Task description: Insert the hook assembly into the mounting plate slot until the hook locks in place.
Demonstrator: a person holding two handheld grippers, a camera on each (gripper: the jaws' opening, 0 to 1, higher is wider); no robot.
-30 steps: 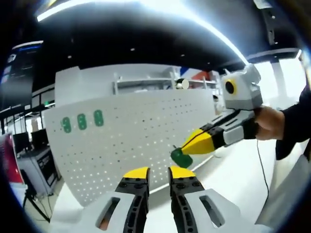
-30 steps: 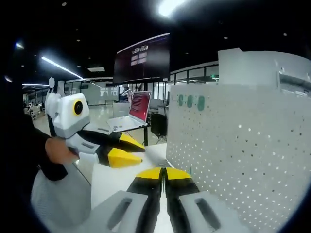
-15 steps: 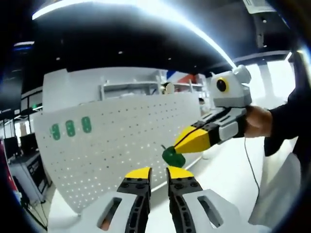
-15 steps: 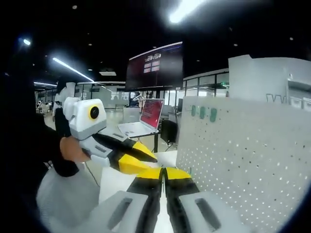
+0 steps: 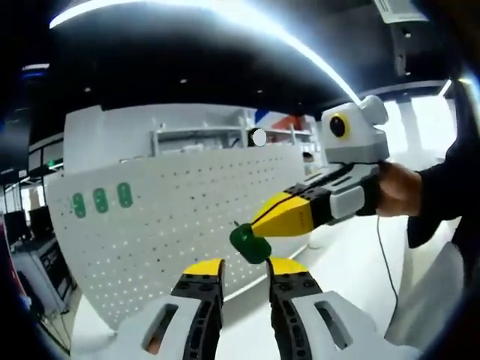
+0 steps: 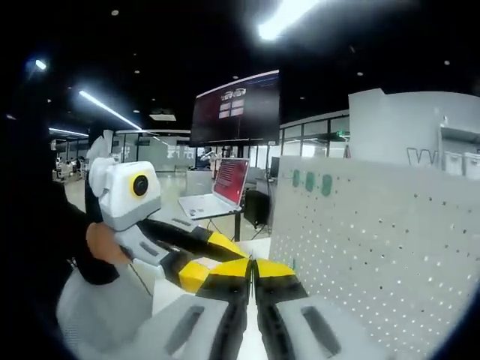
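Before white pegboard [image 5: 180,217], right gripper [image 5: 259,225] clamping green hook [image 5: 249,243], no legible writing

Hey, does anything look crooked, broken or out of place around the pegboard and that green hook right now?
Nothing stands out. The white pegboard stands upright and looks undamaged, with three green pieces in a neat row near its upper corner. The right hand-held gripper is shut on the green hook, held in front of the board, not yet inserted.

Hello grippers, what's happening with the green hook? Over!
Right gripper shut on green hook, near pegboard. Left gripper open, just below. Nothing in the way.
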